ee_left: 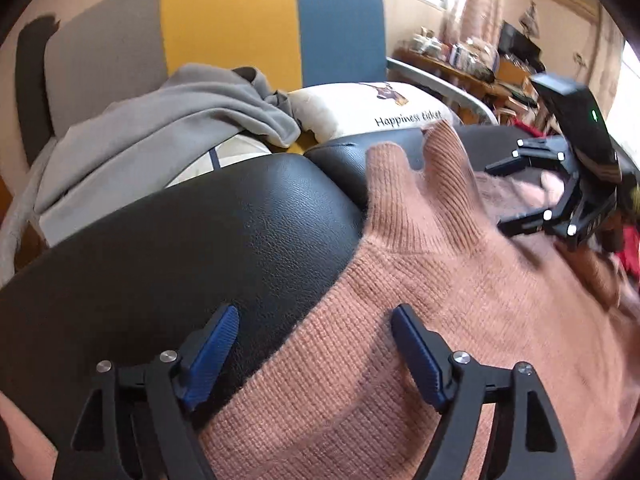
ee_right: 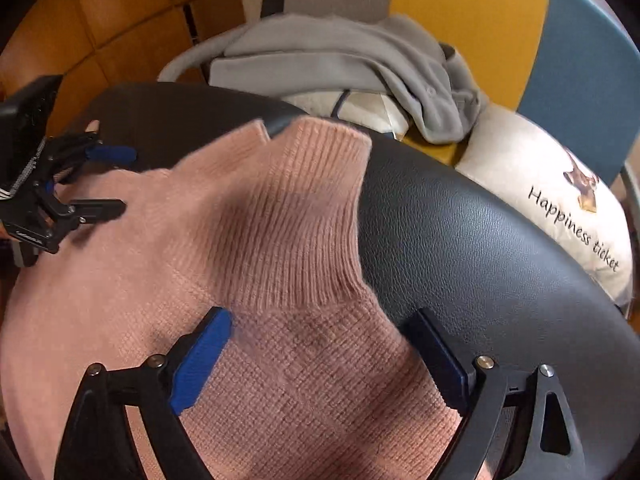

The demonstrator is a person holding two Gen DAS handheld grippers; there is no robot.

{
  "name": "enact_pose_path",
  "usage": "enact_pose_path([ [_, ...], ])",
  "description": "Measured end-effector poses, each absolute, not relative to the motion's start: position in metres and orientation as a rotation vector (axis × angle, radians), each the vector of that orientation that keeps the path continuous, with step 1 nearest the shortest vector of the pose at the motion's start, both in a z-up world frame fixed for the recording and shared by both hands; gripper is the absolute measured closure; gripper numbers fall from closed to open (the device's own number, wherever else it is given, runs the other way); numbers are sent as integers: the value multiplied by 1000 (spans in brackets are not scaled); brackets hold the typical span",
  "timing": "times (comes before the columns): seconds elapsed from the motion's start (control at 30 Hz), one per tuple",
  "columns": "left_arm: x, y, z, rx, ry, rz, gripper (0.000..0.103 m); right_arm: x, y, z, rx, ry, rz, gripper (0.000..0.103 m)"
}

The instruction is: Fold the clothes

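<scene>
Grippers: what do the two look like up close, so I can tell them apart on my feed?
Nearly identical. The left gripper and the right gripper both have black skeletal linkage arms with triangular cut-outs, silver pivot bolts and blue ribbed pads. From outside, the right one carries a black housing with a small green light. No sleeves or cables are clearly visible.

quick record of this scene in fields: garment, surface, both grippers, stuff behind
garment: pink knit sweater, ribbed turtleneck collar pointing toward the chair
surface: black leather seat, sweater spread over part of it
left gripper: open, over the sweater's edge, gripping nothing
right gripper: open, just below the collar, gripping nothing
behind: grey garment piled on a chair; white cushion printed "Happiness ticket"
</scene>
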State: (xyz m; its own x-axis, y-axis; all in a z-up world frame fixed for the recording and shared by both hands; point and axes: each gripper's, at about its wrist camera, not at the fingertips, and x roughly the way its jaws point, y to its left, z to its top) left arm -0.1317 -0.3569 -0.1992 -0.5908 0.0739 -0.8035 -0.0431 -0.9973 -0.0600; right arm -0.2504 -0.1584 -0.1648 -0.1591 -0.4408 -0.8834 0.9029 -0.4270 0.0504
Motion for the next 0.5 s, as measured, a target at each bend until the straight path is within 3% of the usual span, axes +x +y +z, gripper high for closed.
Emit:
enact_pose_path([
  [0.03,-130,-353,-197,-1382,-52,2743,55,-249,-157,-164,1097,639,-1753,11],
  [0.07,-128,-349,-196,-1376,-52,2741,94,-246,-155,-162,1090,635,-1755,17],
  [0.13,-124,-341,-192,-1364,-51,2738,95,-242,-153,-157,1076,627,-1760,55],
  [0.17,-122,-338,-191,-1357,-58,2762,95,-236,-152,-155,1068,633,-1766,87],
  [0.37,-89,-334,-161,-1145,-223,3074,96,-210,-142,-136,990,631,-1895,93],
  [0.5,-67,-311,-109,-863,-56,3285,96,-204,-129,-93,855,490,-2076,93],
])
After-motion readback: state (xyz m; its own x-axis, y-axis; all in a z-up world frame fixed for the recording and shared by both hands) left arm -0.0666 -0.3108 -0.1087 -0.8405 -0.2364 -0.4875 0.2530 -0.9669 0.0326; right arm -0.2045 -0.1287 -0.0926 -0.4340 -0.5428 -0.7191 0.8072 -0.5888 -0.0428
